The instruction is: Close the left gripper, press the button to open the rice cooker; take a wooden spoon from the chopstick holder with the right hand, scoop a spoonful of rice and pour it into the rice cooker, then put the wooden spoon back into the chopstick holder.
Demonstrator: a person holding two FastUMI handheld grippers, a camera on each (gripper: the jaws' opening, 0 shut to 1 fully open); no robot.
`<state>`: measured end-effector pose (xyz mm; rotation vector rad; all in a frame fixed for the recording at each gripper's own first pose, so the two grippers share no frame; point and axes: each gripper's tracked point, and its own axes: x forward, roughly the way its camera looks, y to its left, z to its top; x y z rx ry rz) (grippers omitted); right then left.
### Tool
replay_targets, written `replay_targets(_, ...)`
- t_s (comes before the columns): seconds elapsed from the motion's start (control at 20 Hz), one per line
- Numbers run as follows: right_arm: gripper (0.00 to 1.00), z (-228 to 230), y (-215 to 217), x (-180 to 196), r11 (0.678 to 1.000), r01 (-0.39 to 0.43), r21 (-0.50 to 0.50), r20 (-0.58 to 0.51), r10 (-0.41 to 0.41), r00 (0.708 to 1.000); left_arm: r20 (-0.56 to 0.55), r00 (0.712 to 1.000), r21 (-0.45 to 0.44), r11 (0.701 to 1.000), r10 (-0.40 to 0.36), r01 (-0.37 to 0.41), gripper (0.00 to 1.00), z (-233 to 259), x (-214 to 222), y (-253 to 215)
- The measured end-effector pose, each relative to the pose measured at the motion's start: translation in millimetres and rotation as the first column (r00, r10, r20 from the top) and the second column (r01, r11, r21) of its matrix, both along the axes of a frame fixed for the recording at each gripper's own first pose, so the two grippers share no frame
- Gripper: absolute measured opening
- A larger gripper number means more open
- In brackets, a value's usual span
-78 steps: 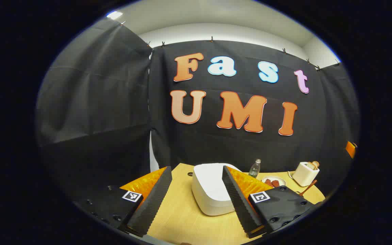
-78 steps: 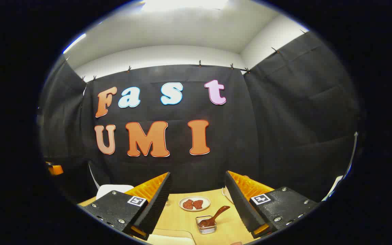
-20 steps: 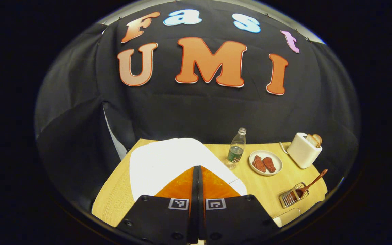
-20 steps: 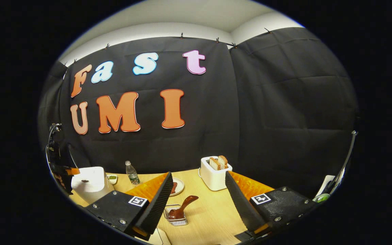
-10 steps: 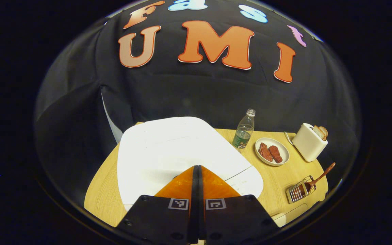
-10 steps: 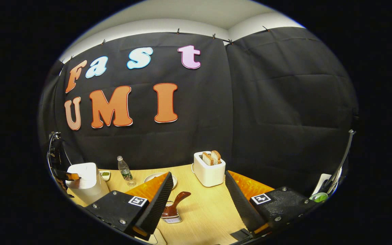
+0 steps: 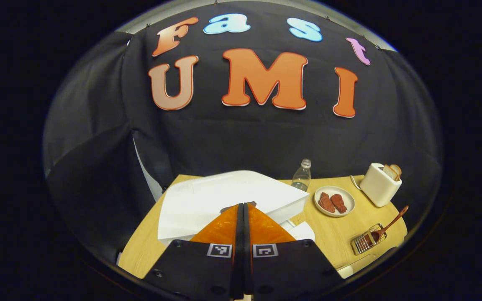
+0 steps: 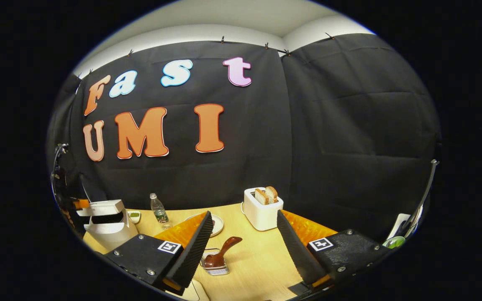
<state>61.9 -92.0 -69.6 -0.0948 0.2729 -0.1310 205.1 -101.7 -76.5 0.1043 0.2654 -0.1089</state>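
I am holding the left tool [image 7: 243,209], fingers pressed together on nothing, at the white rice cooker [image 7: 224,198], lid lifting, at the tabletop's left edge; right tool [image 8: 243,234], spread empty, should descend squarely over the brown wooden spoon [image 8: 221,253].

Left gripper [image 7: 243,203]: two wedge-shaped fingers set on flat black plates. Each plate carries a small square black-and-white marker near its inner edge [image 7: 219,250], with round screw heads along the outer corners. Right gripper [image 8: 244,220]: same build; finger pads [image 8: 193,251] show a fine ribbed, saw-toothed inner face. Black mounting plates bear one square marker each and several silver screws.
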Motion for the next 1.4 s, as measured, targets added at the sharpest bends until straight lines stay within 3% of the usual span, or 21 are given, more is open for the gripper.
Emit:
replay_targets(0.15,0.95,-3.4,1.9,3.9,1.0,-0.016,-0.004,0.005,0.016,1.0,0.049,0.998,-0.064,0.998,0.029,-0.025,0.02,33.6,-18.8,12.7)
replay_targets(0.45,0.95,-20.4,1.8,25.3,0.998,-0.055,0.021,-0.016,0.055,0.998,0.127,0.987,-0.095,0.991,0.101,-0.09,0.02,82.9,-63.6,47.3)
replay_targets(0.7,0.95,-56.7,0.5,50.2,0.995,-0.08,0.057,-0.069,0.084,0.994,0.2,0.962,-0.054,0.982,0.186,-0.178,0.05,112.2,-100.5,84.2)
replay_targets(0.75,1.0,-66.3,-0.1,55.3,0.995,-0.079,0.065,-0.082,0.084,0.993,0.21,0.955,-0.043,0.978,0.21,-0.206,0.05,115.8,-107.2,93.7)
replay_targets(0.8,0.95,-76.0,-0.3,59.8,0.994,-0.081,0.075,-0.096,0.088,0.991,0.221,0.949,-0.035,0.975,0.223,-0.221,0.05,119.9,-114.2,98.9)
replay_targets(0.9,0.95,-98.1,-1.4,64.6,0.991,-0.076,0.114,-0.132,0.091,0.987,0.241,0.937,-0.036,0.967,0.252,-0.251,0.05,124.5,-128.4,108.9)
replay_targets(0.95,0.95,-107.6,-0.7,65.8,0.987,-0.071,0.143,-0.15,0.092,0.984,0.251,0.933,-0.033,0.965,0.259,-0.26,0.12,129.7,-132.8,114.1)
replay_targets(1.05,0.95,-129.4,1.7,71.6,0.981,-0.057,0.188,-0.183,0.092,0.979,0.285,0.919,-0.029,0.96,0.273,-0.277,0.34,138.8,-142.6,120.8)
replay_targets(1.1,0.95,-140.3,0.5,73.8,0.98,-0.046,0.195,-0.198,0.085,0.976,0.292,0.916,-0.03,0.96,0.276,-0.28,0.34,138.5,-147.3,123.6)
replay_targets(1.15,0.95,-151.0,-0.4,75.2,0.977,-0.037,0.21,-0.217,0.083,0.973,0.298,0.913,-0.033,0.959,0.278,-0.281,0.41,141.5,-150.5,124.3)
replay_targets(1.25,0.95,-168.4,-1.4,75.3,0.969,-0.013,0.248,-0.253,0.078,0.964,0.305,0.908,-0.045,0.957,0.287,-0.288,0.37,145.9,-155.8,128.3)
replay_targets(1.3,0.95,-176.8,-2.1,75.7,0.963,0.004,0.271,-0.27,0.072,0.96,0.301,0.91,-0.049,0.957,0.287,-0.286,0.43,142.1,-158.9,128.5)
replay_targets(1.4,0.95,-190.7,-4.2,76.1,0.95,0.031,0.31,-0.29,0.063,0.955,0.297,0.912,-0.055,0.959,0.283,-0.279,0.82,144.5,-162.8,126.6)
